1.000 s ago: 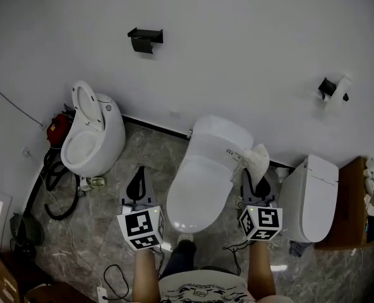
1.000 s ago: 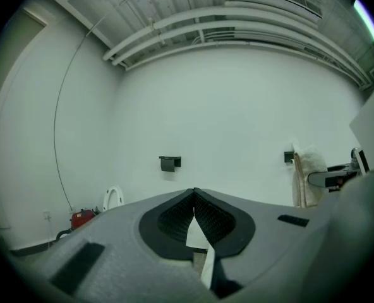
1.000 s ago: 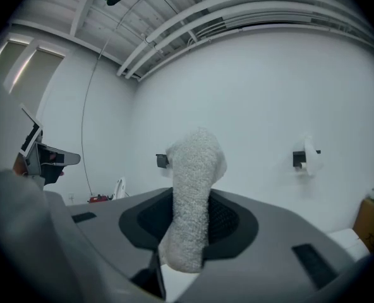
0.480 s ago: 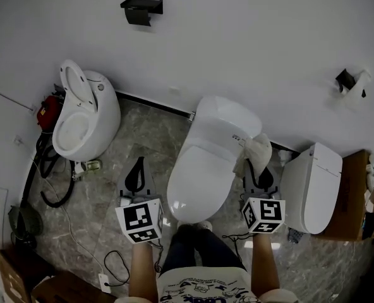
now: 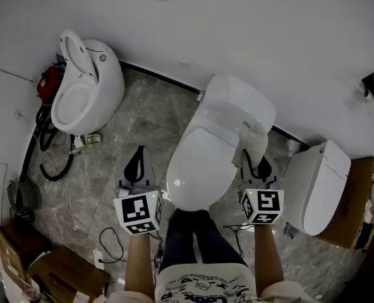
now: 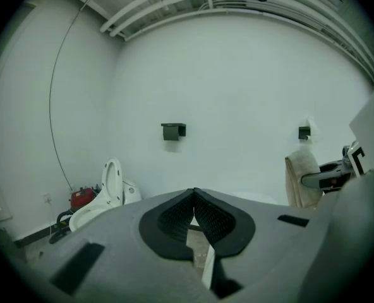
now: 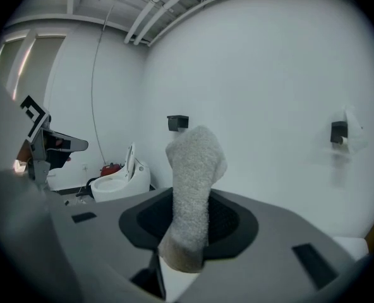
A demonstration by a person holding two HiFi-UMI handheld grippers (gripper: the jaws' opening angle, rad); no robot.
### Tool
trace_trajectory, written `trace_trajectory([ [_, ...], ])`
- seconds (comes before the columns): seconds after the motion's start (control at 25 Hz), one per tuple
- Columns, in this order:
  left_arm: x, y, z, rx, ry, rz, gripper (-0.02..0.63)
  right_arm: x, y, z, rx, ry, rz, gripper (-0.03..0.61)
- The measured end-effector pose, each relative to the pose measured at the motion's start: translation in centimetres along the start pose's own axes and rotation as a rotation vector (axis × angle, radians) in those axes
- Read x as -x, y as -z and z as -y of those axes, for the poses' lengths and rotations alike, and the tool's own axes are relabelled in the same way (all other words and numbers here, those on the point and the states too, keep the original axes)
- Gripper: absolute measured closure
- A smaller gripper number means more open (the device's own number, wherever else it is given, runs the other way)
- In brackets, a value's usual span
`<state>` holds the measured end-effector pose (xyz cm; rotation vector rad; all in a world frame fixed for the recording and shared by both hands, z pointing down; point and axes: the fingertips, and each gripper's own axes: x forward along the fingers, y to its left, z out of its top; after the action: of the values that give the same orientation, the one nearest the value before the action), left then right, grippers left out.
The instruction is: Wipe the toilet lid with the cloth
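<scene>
The cloth (image 7: pixel 193 188) is a pale, nubbly terry strip. It stands up from the right gripper (image 7: pixel 190 223), whose ribbed black pads are clamped on its lower end, and its rounded top flops slightly to one side. In the head view the cloth (image 5: pixel 253 141) sits at about 2 o'clock from the middle of the toilet lid (image 5: pixel 203 169), at the lid's right edge. I cannot tell whether it touches the lid.

The lid is smooth, glossy white and egg-shaped, and it is down. The right gripper (image 5: pixel 255 168) is at the lid's 3 o'clock. The left gripper (image 5: pixel 135 169) is at its 9 o'clock over the veined grey stone floor (image 5: pixel 143 118). Its jaws are together at the tips, with nothing between them (image 6: pixel 194 216).

Further out at 10 o'clock is a rounded white toilet with its seat raised (image 5: pixel 86 93). A red device (image 5: pixel 46 84) and a coiled black hose (image 5: pixel 48 163) lie beside it. At 3 o'clock, past the right gripper, stands a boxier white toilet (image 5: pixel 316 188). A black bracket (image 6: pixel 173 130) is fixed to the matte white wall.

Since a second ago the head view has tipped down. The bracket has slid almost off the top edge, more of the person's legs shows, and the cloth remains by the lid's right side.
</scene>
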<state>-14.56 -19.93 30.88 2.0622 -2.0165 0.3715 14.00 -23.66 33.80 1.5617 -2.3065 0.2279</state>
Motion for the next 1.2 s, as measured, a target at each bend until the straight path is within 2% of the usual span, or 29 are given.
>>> trace_trajectory([
  [0.24,-1.9,3.8,-0.6,-0.053,-0.025,-0.068,0.605,-4.1,4.1,-0.2,0.015,-0.049,-0.073,0.459],
  [0.4,-3.2,6.7,-1.0,-0.055,-0.034,-0.119,0.604,-7.3,7.2,-0.3,0.029,-0.069,-0.129,0.459],
  [0.6,-4.7,10.0,-2.1,-0.059,-0.05,-0.142,0.606,-11.5,12.1,-1.0,0.066,-0.086,-0.194,0.457],
  [0.92,-7.3,15.6,-2.4,-0.088,-0.029,-0.184,0.606,-17.7,19.3,-2.8,0.152,-0.127,-0.298,0.456],
  [1.2,-8.2,20.0,-2.4,-0.04,-0.018,-0.208,0.604,-22.4,24.9,-4.3,0.256,-0.152,-0.38,0.456],
])
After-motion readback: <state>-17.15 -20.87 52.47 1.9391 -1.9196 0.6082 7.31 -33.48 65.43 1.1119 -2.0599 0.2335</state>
